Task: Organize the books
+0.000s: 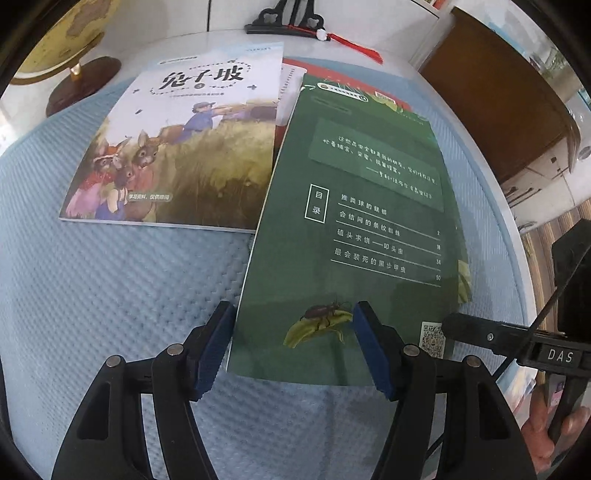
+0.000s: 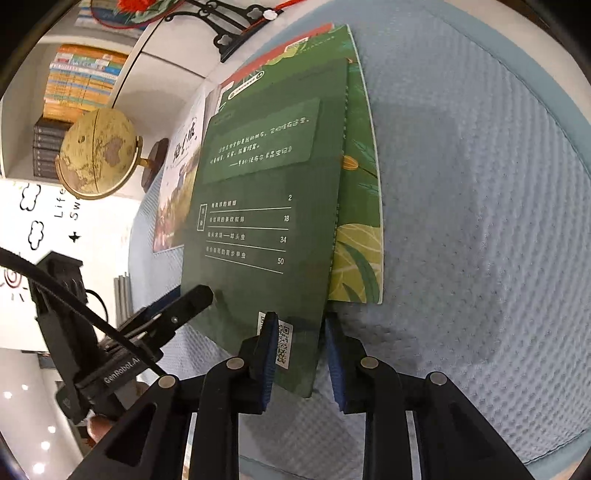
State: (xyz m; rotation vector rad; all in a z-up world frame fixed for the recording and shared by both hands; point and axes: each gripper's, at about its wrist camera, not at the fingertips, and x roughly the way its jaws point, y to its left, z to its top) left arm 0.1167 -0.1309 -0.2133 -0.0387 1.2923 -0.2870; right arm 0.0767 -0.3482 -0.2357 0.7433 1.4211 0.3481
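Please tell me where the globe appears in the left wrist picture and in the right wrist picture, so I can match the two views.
Left wrist view: the globe is at the top left edge, partly cut off, behind the rabbit book.
Right wrist view: the globe is at the middle left, lying sideways in the picture, beside the same rabbit book.
Shared landmark: the dark green book, near the centre of both.

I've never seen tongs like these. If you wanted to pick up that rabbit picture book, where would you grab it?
Probably the near bottom edge of the rabbit-cover picture book, toward its left corner, coming in low from the near side. It lies flat on the blue quilted mat, and the dark green paperback book overlaps its right edge.
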